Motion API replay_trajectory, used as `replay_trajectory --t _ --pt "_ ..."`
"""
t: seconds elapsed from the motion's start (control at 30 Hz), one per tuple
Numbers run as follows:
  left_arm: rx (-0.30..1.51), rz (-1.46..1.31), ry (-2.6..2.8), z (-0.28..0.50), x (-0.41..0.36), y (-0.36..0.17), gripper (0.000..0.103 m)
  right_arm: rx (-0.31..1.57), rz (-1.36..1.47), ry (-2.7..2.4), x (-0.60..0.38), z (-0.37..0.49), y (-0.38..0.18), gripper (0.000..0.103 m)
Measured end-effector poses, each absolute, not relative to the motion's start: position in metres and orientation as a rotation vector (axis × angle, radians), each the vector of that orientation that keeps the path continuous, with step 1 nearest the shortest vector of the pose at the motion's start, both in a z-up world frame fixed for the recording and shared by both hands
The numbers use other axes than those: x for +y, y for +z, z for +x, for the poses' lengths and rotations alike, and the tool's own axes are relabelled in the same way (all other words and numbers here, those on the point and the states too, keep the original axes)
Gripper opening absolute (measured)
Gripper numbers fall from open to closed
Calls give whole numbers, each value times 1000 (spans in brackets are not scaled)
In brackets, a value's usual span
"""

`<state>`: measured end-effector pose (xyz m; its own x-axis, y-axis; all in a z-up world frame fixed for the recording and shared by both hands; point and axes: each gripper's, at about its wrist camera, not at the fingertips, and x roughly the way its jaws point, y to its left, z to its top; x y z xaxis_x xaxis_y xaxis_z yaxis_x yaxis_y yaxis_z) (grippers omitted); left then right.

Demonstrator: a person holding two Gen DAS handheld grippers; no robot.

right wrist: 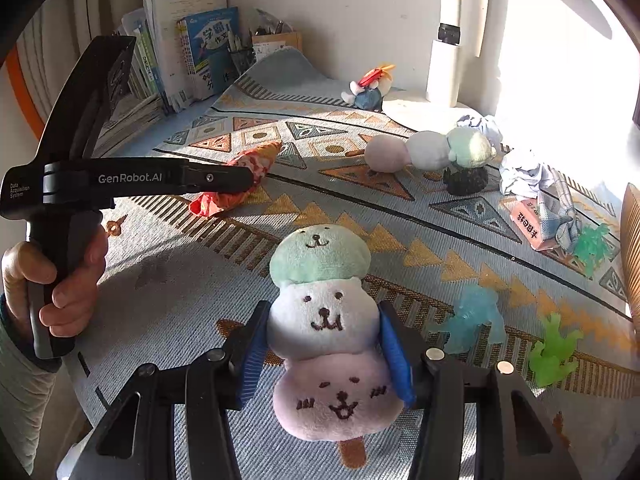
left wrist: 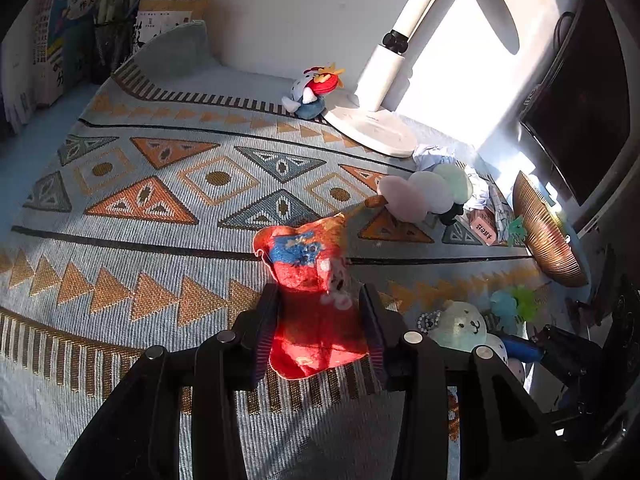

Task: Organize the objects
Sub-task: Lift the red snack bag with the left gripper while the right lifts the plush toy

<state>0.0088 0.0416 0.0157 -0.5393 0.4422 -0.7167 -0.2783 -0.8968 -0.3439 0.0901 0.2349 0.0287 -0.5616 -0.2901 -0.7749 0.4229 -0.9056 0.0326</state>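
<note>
A patterned mat [right wrist: 420, 216] carries a second dumpling plush [right wrist: 428, 150], lamp base [left wrist: 370, 128], and crumpled cloth [right wrist: 524, 172].

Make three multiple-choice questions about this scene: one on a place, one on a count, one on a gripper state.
1. Where does the small plush with a red crest sit?
A. beside the white lamp base
B. on the books
C. inside the gripper

2. How many bear faces does the held three-ball plush dumpling skewer show?
A. one
B. three
C. five

3. The left gripper is:
A. empty
B. out of view
C. closed on a red-orange cloth pouch

A: plush with red crest touches lamp base.
B: skewer shows three faces.
C: left gripper pinches pouch.
</note>
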Motion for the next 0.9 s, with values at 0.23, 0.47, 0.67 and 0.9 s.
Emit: replay_trajectory --t 0.23,0.47,0.67,0.9 --pt "-262 -1203 2436 9 42 16 38 138 1182 -2445 244 86 30 51" --pt "-258 -1196 2443 10 42 17 38 123 1175 -2446 246 87 31 51" --pt "-261 -1198 2442 10 41 17 38 137 1170 -2450 245 89 30 51" --pt "-259 -1190 2439 12 42 19 37 58 1159 -2440 252 88 34 51"
